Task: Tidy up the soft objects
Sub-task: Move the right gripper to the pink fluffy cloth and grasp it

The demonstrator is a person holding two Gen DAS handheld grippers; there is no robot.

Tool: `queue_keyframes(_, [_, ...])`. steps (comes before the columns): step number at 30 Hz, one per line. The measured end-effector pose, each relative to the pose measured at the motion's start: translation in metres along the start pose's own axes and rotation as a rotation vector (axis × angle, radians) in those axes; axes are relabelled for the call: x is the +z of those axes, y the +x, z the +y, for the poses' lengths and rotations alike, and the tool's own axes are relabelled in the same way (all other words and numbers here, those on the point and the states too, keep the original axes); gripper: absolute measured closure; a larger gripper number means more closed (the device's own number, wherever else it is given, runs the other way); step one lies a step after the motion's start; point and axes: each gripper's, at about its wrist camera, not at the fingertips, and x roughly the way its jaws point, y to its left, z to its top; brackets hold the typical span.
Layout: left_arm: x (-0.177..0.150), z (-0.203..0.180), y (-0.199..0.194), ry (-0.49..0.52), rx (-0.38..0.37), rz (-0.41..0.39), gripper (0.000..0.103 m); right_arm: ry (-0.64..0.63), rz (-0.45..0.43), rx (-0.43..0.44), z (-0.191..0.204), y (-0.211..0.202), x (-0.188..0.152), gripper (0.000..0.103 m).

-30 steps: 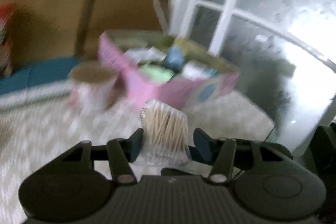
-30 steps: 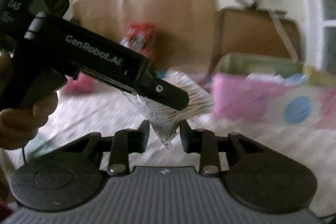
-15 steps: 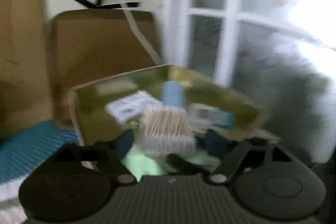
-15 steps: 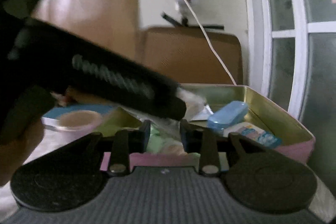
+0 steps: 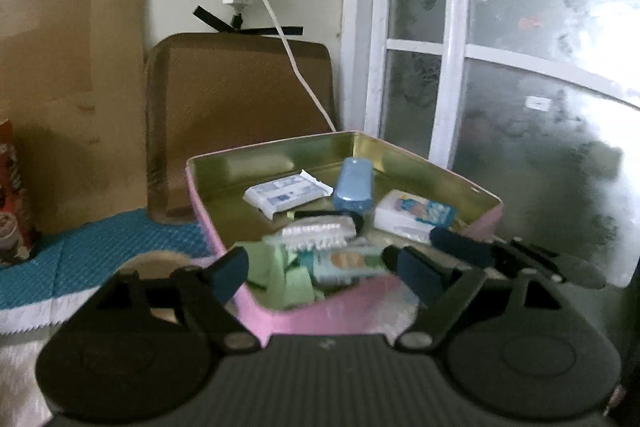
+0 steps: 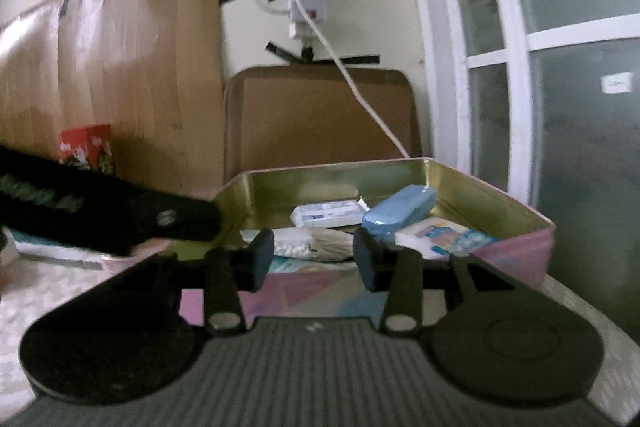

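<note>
The cotton swab pack (image 6: pixel 316 245) lies in the pink tin (image 6: pixel 516 251) just beyond the right claw (image 6: pixel 314 259), whose jaws are opening, nothing between; the left claw (image 5: pixel 320 273) likewise widens, empty, over the tin's near corner; a blue case (image 5: pixel 353 185) lies behind.

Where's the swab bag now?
In the tin, lying on its side near the front wall, just ahead of the right tool, left of the blue case.
</note>
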Motion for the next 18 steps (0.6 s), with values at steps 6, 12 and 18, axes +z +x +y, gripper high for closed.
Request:
queue_keyframes(6, [-0.038,0.043,-0.053,-0.087,0.044,-0.005,0.016,0.051,-0.015,0.014,0.006,-0.031,-0.005,0.056])
queue_keyframes(12, [-0.101,0.112,-0.105,-0.159,0.276,0.048,0.016,0.046,0.075,0.173,0.047,-0.026,-0.005,0.056])
queue_keyframes(18, [-0.144,0.174,-0.145,-0.239,0.506,0.075,0.016,-0.032,0.168,0.371,0.115,-0.019,-0.010,0.056])
